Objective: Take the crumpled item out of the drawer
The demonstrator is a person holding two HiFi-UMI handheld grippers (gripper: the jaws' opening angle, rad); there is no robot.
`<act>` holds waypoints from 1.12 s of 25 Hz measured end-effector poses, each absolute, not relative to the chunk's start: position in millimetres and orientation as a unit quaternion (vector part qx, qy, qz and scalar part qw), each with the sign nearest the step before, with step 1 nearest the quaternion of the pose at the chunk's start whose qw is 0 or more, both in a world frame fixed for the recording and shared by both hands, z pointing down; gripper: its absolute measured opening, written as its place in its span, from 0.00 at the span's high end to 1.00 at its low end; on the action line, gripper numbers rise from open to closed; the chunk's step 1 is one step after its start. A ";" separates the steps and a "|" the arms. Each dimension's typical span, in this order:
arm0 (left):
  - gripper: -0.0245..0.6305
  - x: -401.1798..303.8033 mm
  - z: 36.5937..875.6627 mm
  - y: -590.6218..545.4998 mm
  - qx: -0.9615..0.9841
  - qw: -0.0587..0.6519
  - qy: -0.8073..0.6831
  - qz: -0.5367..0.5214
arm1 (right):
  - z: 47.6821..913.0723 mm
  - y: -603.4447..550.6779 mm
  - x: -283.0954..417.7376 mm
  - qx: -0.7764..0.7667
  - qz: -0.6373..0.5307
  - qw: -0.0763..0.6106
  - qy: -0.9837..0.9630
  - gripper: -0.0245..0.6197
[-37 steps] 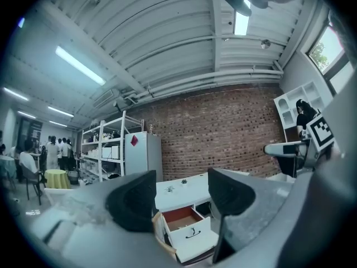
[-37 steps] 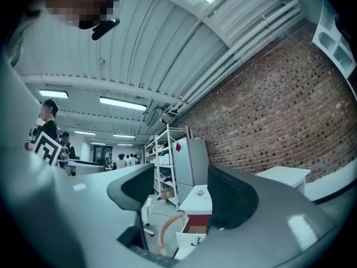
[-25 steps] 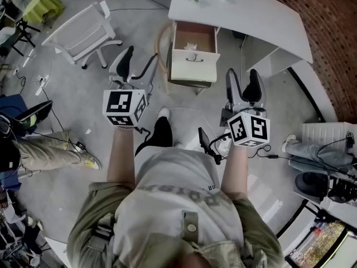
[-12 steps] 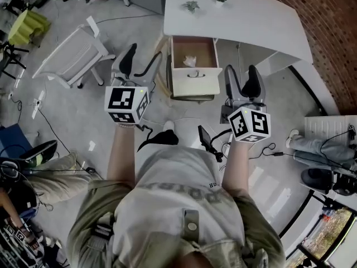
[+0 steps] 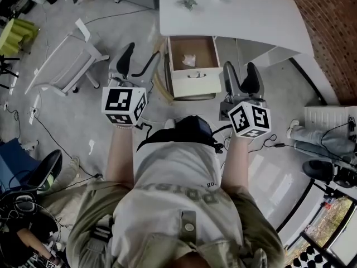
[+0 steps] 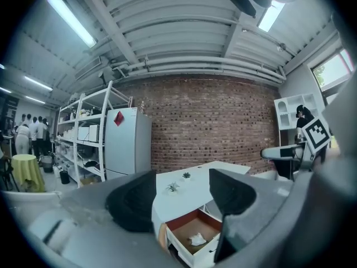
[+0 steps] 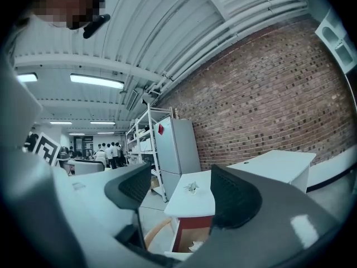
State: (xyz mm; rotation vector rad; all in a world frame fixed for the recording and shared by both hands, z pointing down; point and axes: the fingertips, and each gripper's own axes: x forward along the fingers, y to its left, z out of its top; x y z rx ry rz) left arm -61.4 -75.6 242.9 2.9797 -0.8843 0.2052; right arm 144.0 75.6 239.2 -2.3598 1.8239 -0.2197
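Observation:
The white desk (image 5: 245,15) has one drawer (image 5: 194,80) pulled open, wood-brown inside. A white crumpled item (image 5: 189,60) lies in it, also seen in the left gripper view (image 6: 197,239) and low in the right gripper view (image 7: 196,245). My left gripper (image 5: 136,63) is held in the air left of the drawer and well short of it; it is open and empty (image 6: 181,197). My right gripper (image 5: 241,80) hangs right of the drawer, open (image 7: 181,191); its jaws have just been opening, with nothing between them.
Two small plants (image 5: 188,3) stand on the desk. A curved wooden piece (image 5: 162,74) stands by the drawer's left side. A white chair (image 5: 70,57) is at the left. Cables (image 5: 39,127) trail over the floor. A fridge (image 6: 127,141) and shelves (image 6: 83,138) line the brick wall.
Both grippers have moved forward towards the desk, and the drawer now lies between them. The person's dark-clad leg has stepped forward under the grippers.

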 end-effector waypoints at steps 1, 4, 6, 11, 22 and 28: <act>0.49 -60.9 246.1 -79.5 0.956 0.017 -0.285 0.068 | 241.9 71.2 146.0 -0.787 -0.076 0.073 0.607 0.46; 0.49 -58.0 253.9 -89.0 0.955 0.030 -0.286 0.070 | 250.4 57.5 152.4 -0.787 -0.085 0.064 0.608 0.44; 0.49 -54.1 257.8 -93.9 0.954 0.033 -0.286 0.077 | 255.3 47.8 158.4 -0.786 -0.093 0.061 0.609 0.43; 0.49 -43.5 275.0 -107.7 0.949 0.048 -0.295 0.097 | 274.4 21.3 173.8 -0.776 -0.115 0.040 0.619 0.43; 0.49 -13.0 319.3 -130.4 0.934 0.081 -0.320 0.138 | 335.0 -40.8 205.0 -0.728 -0.149 -0.048 0.667 0.43; 0.49 -7.9 342.3 -137.9 0.922 0.096 -0.336 0.164 | 385.1 -76.1 196.9 -0.662 -0.174 -0.125 0.718 0.44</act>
